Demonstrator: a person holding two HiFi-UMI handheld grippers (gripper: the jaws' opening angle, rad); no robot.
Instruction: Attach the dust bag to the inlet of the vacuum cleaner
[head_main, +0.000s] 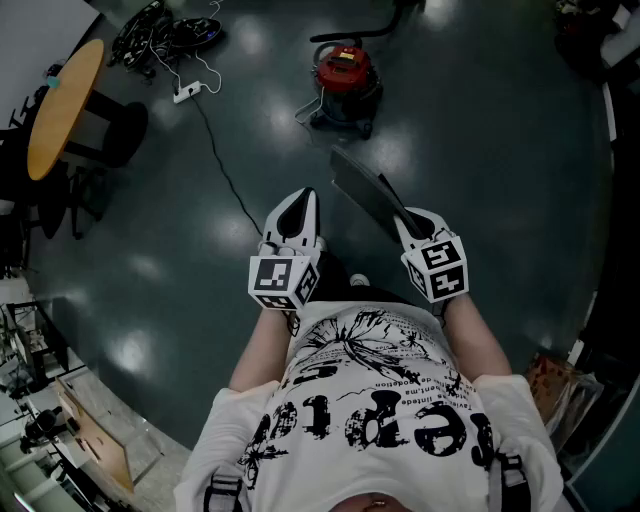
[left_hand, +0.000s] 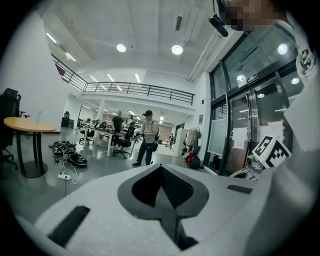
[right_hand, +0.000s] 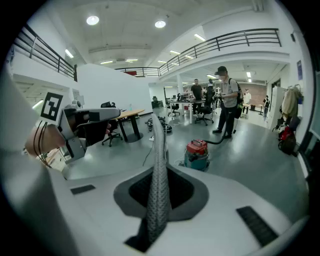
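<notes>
While the person stands on the dark glossy floor, both grippers are held out just in front of the printed white shirt, side by side and a little apart. At the near left, the left gripper has its jaws drawn together with nothing between them, as the left gripper view confirms. Beside it, the right gripper has its jaws clamped on the dust bag, a flat dark grey sheet that sticks out forward from the jaws and tilts toward the floor ahead; in the right gripper view the bag shows edge-on as a thin textured strip rising between the pads. Further on, well apart from the bag's free end, the vacuum cleaner stands on the floor, a red-topped canister on a dark base. Off to the far left sits a round wooden table, with a white power strip and a tangle of cables beyond it.
</notes>
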